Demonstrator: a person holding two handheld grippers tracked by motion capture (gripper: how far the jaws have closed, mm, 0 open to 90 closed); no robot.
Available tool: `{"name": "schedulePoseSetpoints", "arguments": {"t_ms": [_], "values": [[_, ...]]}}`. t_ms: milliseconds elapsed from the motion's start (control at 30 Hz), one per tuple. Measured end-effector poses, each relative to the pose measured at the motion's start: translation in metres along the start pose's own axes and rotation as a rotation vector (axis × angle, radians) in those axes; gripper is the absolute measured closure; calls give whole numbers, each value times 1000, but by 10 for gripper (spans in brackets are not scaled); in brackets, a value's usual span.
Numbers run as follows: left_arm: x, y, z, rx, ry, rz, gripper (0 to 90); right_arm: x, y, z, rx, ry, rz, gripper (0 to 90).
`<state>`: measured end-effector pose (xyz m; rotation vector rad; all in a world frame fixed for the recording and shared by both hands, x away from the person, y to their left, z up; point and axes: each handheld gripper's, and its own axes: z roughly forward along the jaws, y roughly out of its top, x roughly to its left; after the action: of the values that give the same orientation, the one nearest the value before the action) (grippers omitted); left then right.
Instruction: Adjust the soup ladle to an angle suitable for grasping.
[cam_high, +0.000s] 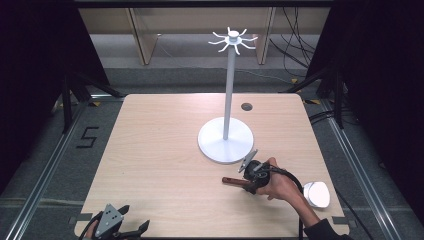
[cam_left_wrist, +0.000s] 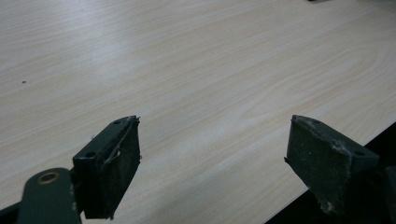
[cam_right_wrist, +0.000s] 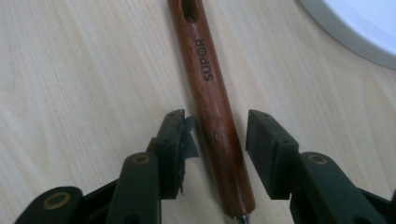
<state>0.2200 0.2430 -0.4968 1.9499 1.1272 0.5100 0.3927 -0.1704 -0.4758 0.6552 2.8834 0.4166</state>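
One wooden handle (cam_right_wrist: 211, 100) lies flat on my table (cam_high: 165, 165), near the front right, just in front of the stand's round base (cam_high: 225, 145). From my right gripper view I read "SUPOR" printed along it, see a hanging hole near its far end, and a bit of metal where it leaves the wood at the bottom edge. The high view gives me none of that, just a short dark stick (cam_high: 233, 181) poking out to the left of my right hand (cam_high: 280, 185).

My right gripper (cam_right_wrist: 219, 140) straddles the handle, jaws parted on either side with a small gap each way, not pressing it.

One white stand rises from that base: a single pole (cam_high: 229, 90) topped by a ring of curved hooks (cam_high: 233, 40), which the high view alone lets me see; my right gripper view catches just a corner of the base (cam_right_wrist: 355, 32).

My left gripper (cam_left_wrist: 212, 154) sits at the table's front left corner, jaws wide apart over bare wood, holding nothing.

One white, rounded object (cam_high: 317, 194) rests at the right edge; I can't tell what it is.
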Motion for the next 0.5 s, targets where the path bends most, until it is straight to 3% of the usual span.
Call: {"name": "schedulePoseSetpoints", "arguments": {"t_ms": [67, 100, 133, 167, 200, 267, 467, 500], "values": [[1, -1, 1, 8, 4, 13, 168, 0, 3, 2, 14, 9, -10, 616], [-1, -1, 1, 3, 4, -6, 168, 2, 7, 2, 59, 11, 0, 628], [0, 0, 0, -3, -4, 7, 168, 2, 8, 3, 56, 17, 4, 640], [0, 0, 0, -3, -4, 7, 168, 3, 9, 3, 83, 7, -2, 652], [0, 0, 0, -1, -6, 11, 168, 2, 10, 4, 75, 14, -22, 665], [0, 0, 1, -5, -6, 1, 168, 3, 12, 4, 103, -1, -9, 683], [-1, 0, 0, -2, -4, 1, 169, 3, 17, 5, 123, -1, -55, 703], [0, 0, 0, -2, -6, 7, 169, 0, 17, 5, 130, 4, -100, 707]]}}
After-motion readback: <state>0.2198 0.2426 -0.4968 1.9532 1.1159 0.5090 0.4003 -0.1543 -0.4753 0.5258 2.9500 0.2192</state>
